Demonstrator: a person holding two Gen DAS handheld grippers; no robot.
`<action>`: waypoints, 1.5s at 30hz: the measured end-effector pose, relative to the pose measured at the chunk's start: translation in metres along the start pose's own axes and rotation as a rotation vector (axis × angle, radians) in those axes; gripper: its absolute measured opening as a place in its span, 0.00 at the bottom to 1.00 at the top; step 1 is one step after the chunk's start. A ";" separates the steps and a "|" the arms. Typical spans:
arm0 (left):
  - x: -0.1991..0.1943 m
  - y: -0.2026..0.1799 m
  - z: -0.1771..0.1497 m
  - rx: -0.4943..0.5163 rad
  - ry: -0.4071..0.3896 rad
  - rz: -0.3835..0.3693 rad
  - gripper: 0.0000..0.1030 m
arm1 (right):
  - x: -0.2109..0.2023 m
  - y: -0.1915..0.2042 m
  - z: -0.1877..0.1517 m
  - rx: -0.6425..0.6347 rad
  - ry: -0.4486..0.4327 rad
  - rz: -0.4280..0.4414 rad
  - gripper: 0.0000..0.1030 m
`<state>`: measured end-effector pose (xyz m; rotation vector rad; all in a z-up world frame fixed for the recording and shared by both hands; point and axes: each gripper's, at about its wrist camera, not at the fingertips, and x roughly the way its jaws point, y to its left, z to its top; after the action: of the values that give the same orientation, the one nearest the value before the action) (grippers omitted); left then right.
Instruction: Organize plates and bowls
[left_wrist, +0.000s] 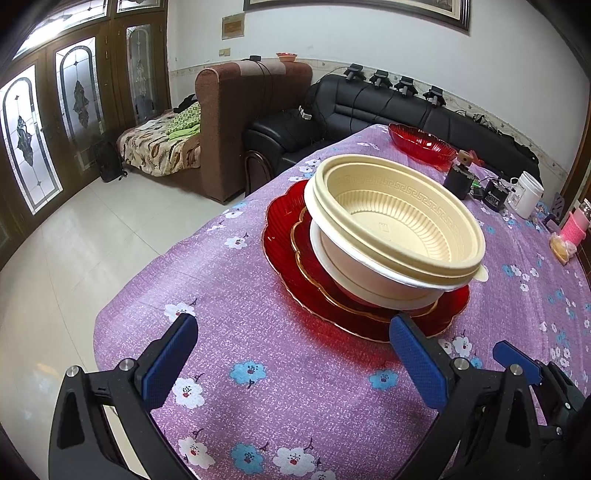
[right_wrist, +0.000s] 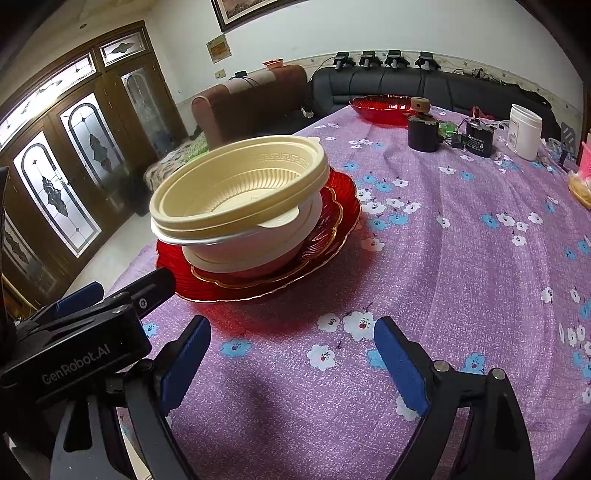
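Note:
A cream ribbed bowl sits nested in a white bowl, tilted, on a small gold-rimmed red plate that lies on a large red plate. The same stack shows in the right wrist view: cream bowl, white bowl, large red plate. My left gripper is open and empty just in front of the stack. My right gripper is open and empty, also in front of it. A separate red bowl stands at the table's far side.
The table has a purple flowered cloth. At the far right stand a black pot, a black adapter, a white jar and a pink item. Sofas stand beyond the table's left edge.

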<state>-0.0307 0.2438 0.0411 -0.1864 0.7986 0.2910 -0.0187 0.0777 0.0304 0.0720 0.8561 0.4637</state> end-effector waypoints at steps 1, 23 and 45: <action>0.000 0.000 -0.001 0.000 0.001 -0.001 1.00 | 0.000 0.000 0.000 0.000 0.000 0.000 0.90; -0.019 0.000 -0.008 -0.012 -0.160 0.100 1.00 | 0.000 -0.002 -0.003 0.003 -0.007 0.013 0.90; -0.051 0.006 0.020 -0.014 -0.201 0.060 1.00 | -0.019 0.021 0.014 -0.127 -0.043 0.019 0.91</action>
<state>-0.0529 0.2456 0.0911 -0.1438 0.6038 0.3657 -0.0270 0.0897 0.0582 -0.0268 0.7821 0.5314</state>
